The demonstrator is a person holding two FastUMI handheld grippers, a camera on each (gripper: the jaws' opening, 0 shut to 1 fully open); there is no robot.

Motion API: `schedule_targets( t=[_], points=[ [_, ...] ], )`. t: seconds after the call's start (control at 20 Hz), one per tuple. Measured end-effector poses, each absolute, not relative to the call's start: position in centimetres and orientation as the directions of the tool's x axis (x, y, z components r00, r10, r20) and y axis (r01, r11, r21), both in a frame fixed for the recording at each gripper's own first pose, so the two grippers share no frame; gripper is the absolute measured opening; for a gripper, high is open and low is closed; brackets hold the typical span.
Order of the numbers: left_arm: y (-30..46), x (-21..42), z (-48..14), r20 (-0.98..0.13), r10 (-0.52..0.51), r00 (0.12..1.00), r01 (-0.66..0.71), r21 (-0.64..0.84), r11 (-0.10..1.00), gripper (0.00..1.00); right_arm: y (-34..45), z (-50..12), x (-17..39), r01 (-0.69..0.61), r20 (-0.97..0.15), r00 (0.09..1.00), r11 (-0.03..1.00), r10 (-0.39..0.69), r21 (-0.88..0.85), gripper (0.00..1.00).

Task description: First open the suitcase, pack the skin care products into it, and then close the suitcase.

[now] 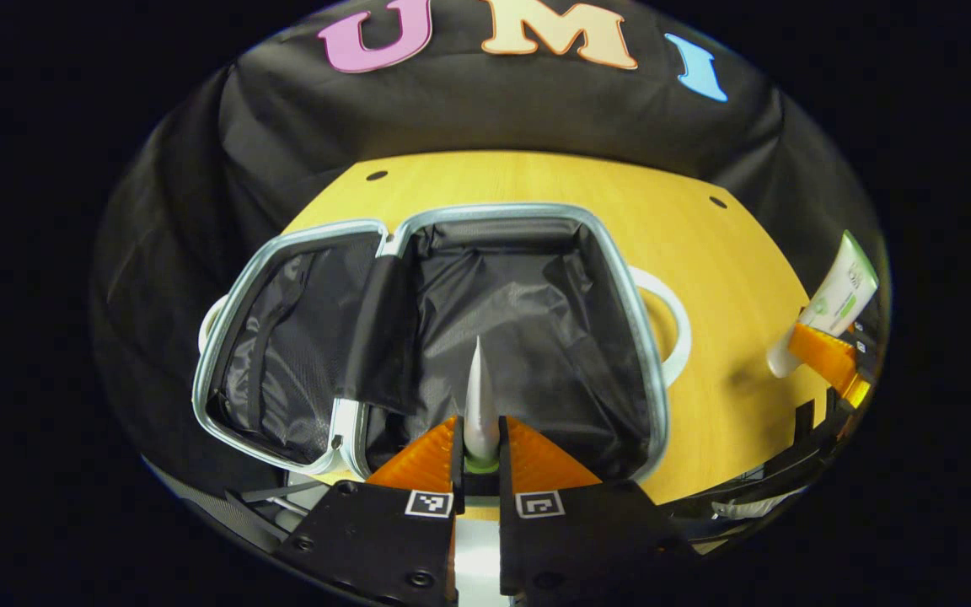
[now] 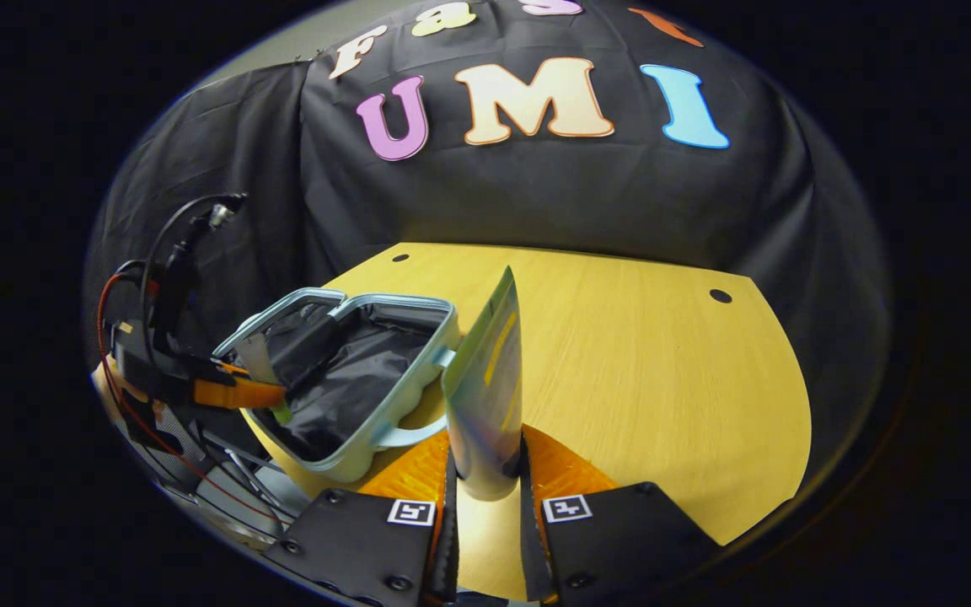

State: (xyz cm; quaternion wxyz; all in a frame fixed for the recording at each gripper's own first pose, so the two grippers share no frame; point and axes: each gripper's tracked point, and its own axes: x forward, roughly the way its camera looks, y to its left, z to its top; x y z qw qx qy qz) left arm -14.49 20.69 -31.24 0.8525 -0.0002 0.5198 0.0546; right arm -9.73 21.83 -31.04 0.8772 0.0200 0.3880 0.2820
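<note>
tubes felt light, soft – we pinched a silver tube in the left gripper, a pale tube in the right gripper, low near caps

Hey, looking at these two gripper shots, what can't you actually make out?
- Left gripper view: the silver tube's cap end is hidden between the left hand-held gripper's fingers.
- Left gripper view: the suitcase's near rim is covered by that gripper.
- Right gripper view: the green tube's base sits behind the right hand-held gripper's fingers; its print is blurred.
- Right gripper view: the suitcase's near corner is hidden by the left gripper.
</note>
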Motion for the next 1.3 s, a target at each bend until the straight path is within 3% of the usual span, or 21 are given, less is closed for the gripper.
schedule_targets(
  t=[0.05,0.4,0.65,0.75,0.95,1.05,1.25,1.3],
  points=[
    [20.9,-14.4,-31.8,-0.893,0.089,0.441,-0.091,0.055,0.994,0.13,22.6,-30.8,-10.0,-0.492,-0.669,0.53,0.832,0.52,0.257,0.29],
    [21.6,-13.5,-34.8,-0.922,0.026,0.386,-0.068,-0.001,0.998,0.13,28.6,-28.2,-11.5,-0.517,-0.672,0.448,0.784,0.59,0.344,0.31],
    [22.0,-12.1,-35.7,-0.916,-0.022,0.399,-0.037,-0.04,0.999,0.14,33.1,-28.0,-12.5,-0.525,-0.676,0.373,0.745,0.636,0.411,0.32],
    [22.3,-11.6,-35.8,-0.909,-0.04,0.414,-0.024,-0.055,0.998,0.19,34.4,-28.8,-13.0,-0.52,-0.691,0.346,0.742,0.635,0.423,0.32],
    [22.4,-10.8,-34.6,-0.884,-0.089,0.458,-0.01,-0.105,0.994,0.79,36.2,-30.9,-14.2,-0.518,-0.731,0.29,0.744,0.617,0.422,0.32],
    [22.7,-9.9,-33.3,-0.861,-0.112,0.495,0.0,-0.129,0.992,0.74,36.9,-31.7,-14.7,-0.503,-0.748,0.27,0.751,0.606,0.428,0.32],
    [24.2,-8.6,-30.6,-0.813,-0.116,0.57,0.009,-0.135,0.991,0.76,37.9,-34.1,-15.2,-0.456,-0.787,0.221,0.775,0.576,0.438,0.29],
    [24.8,-8.4,-30.0,-0.803,-0.11,0.585,0.001,-0.136,0.991,0.76,38.2,-35.2,-15.6,-0.435,-0.8,0.199,0.783,0.566,0.445,0.32]
  ],
)
